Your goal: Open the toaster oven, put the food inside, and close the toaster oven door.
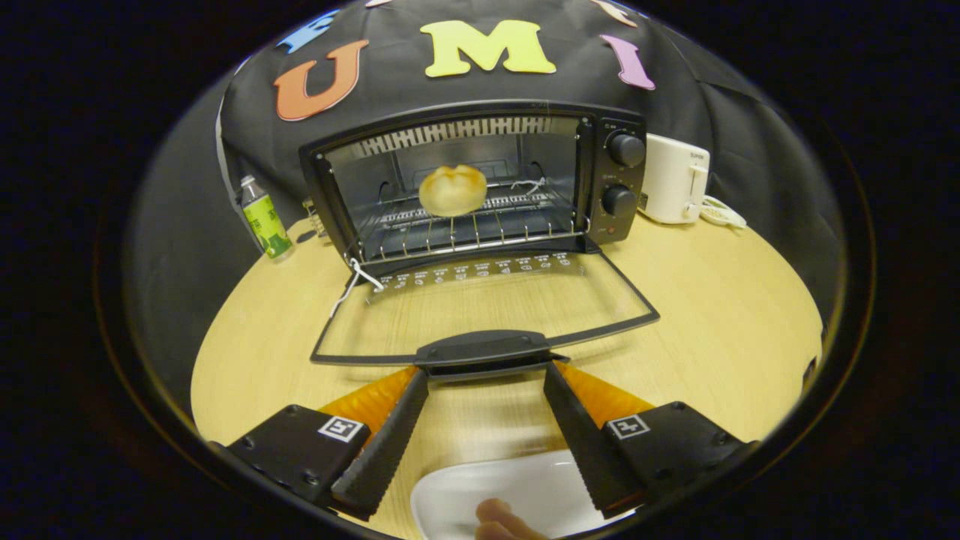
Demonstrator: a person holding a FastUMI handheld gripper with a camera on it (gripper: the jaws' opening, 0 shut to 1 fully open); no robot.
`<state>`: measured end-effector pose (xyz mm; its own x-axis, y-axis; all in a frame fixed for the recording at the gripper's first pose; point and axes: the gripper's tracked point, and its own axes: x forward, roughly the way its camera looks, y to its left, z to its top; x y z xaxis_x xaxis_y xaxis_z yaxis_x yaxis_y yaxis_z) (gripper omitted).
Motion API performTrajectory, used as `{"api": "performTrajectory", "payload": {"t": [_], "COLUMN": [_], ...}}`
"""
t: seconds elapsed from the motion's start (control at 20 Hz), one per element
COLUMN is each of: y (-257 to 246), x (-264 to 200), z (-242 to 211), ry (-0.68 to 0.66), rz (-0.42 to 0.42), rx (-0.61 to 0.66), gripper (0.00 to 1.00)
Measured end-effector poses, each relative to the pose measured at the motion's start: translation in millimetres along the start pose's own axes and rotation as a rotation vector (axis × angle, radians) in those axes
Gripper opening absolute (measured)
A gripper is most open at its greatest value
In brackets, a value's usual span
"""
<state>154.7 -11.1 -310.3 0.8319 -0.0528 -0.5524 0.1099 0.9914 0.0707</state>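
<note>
Going left to right: upper left of the frame there's a bottle (264, 219) with a green label standing on the bench (720, 315), just beside the toaster oven (480, 180). Top middle, the toaster oven is wide open, and the bun (453, 190) is already sitting on the wire rack inside. The glass door (487, 311) is dropped flat over the bench, its handle (486, 347) pointing at the camera. A loose white string (352, 281) hangs off the left hinge corner. Upper right, a white toaster (675, 178) stands next to the oven with its cord (724, 212) coiled beside it.

Bottom middle, the hand-held gripper (486, 375) has its 2 fingers spread apart, holding nothing, with the tips right at the underside edge of the handle. Below that there's a white plate (517, 491) and somebody's fingertips (499, 517).

So closing the door looks like the only job left. Risks as I see them: the tips could slip off the handle on the way up and let the door slam back down, a hard shove could slide the whole oven backward or roll the bun off the rack, and that string could get pinched in the hinge.
</note>
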Motion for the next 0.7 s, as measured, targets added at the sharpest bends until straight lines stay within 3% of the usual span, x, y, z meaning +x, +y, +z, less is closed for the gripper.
{"api": "performTrajectory", "payload": {"t": [0.7], "y": [5.5], "x": [-27.5], "z": [35.9], "ry": [-0.129], "rz": [0.016], "rx": [0.001], "gripper": [1.0]}}
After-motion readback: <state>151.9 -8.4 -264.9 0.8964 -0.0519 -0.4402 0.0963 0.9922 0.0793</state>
